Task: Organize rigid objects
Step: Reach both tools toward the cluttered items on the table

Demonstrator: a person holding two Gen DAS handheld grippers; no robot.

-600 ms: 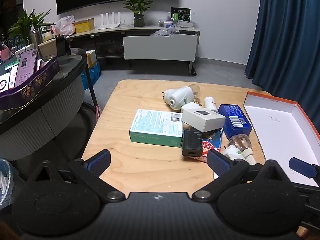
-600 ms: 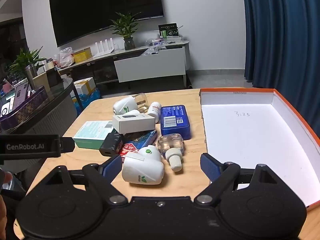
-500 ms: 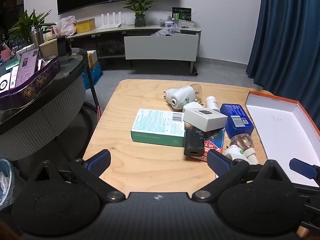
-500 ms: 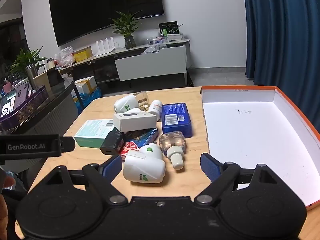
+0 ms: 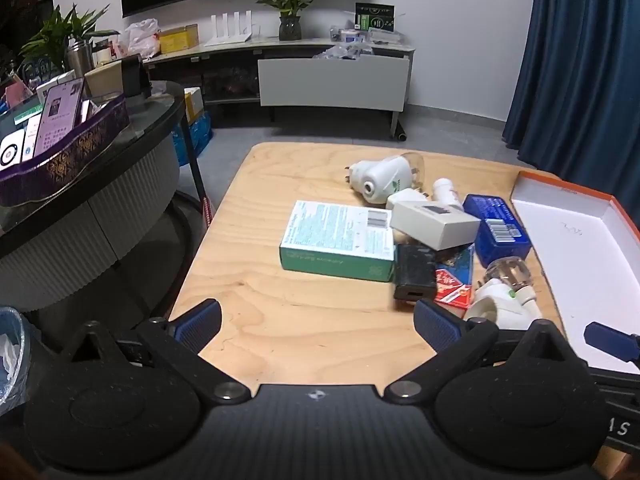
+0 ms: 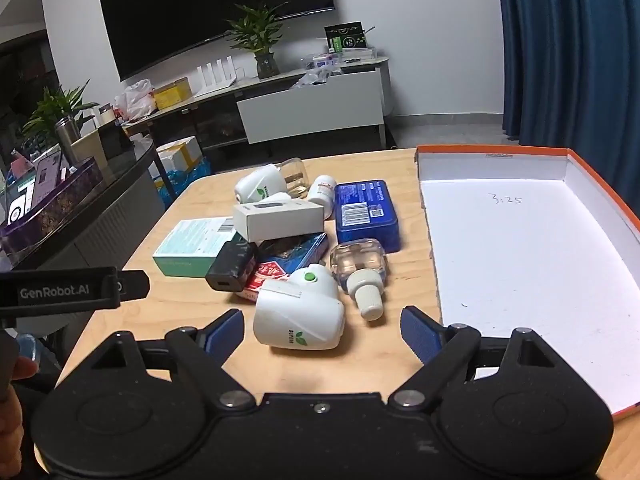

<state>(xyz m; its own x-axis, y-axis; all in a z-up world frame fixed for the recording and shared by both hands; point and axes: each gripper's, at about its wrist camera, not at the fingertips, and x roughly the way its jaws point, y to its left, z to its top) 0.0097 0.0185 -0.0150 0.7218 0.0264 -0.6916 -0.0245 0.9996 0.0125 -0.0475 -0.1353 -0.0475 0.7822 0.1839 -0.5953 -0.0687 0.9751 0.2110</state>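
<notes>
I have both tools spread apart and holding nothing. My right tool [image 6: 322, 330] sits low over the near edge of the wooden surface [image 6: 384, 356], with the white plug-in vaporizer [image 6: 298, 314] lying on its side between the two fingers, closer to the left one; I can't tell whether they touch. Just beyond it lies a clear refill bottle [image 6: 360, 266] with its white cap toward me, and behind that a blue tin [image 6: 366, 210]. The orange-rimmed white tray [image 6: 520, 248] lies to the right.

My left tool [image 5: 316, 322] hovers over bare wood, short of the green box [image 5: 338, 240], the black charger [image 5: 415, 270] beside it, and the white box [image 5: 436, 224] perched on the pile.
</notes>
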